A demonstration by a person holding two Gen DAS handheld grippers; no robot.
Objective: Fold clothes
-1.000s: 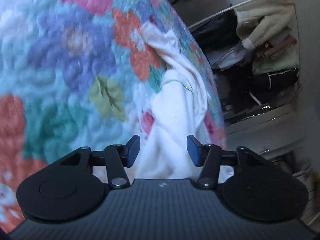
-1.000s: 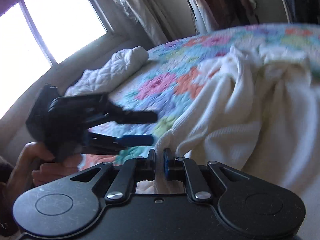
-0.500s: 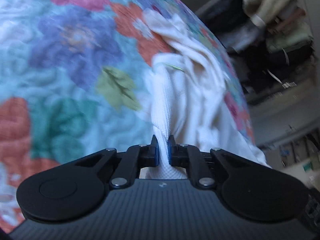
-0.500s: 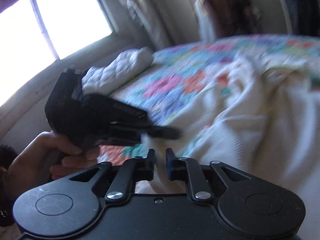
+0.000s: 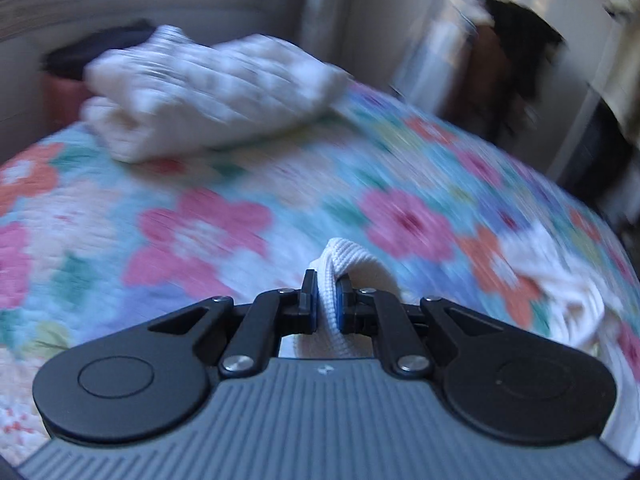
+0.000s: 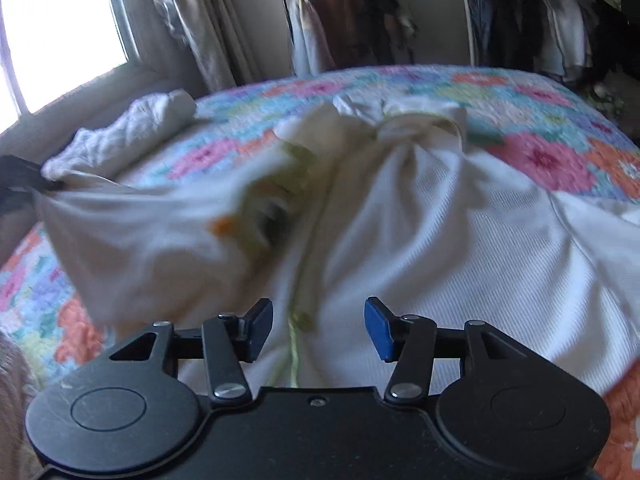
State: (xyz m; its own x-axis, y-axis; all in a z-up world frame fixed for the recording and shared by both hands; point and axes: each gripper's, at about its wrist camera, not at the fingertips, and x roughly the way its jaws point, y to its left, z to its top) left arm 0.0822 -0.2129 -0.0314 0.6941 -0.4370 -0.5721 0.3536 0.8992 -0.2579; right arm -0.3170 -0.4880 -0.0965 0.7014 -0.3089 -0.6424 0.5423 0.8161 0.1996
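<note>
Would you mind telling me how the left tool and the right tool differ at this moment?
The left tool is shut on a ribbed edge of the white garment; the right tool is open, gripping nothing, its jaws just opened. The left tool's casing looks grey, the right tool's black. Both have blue pads and point over the floral quilt.

floral quilt | window | curtain | clothes rack

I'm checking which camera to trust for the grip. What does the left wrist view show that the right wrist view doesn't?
Only the left wrist view: the left gripper shut on a ribbed edge of the white garment.
Only the right wrist view: the right gripper, jaws just opened, above the garment's spread body and its printed patch.
Both: the floral quilt and the folded white bedding.
</note>
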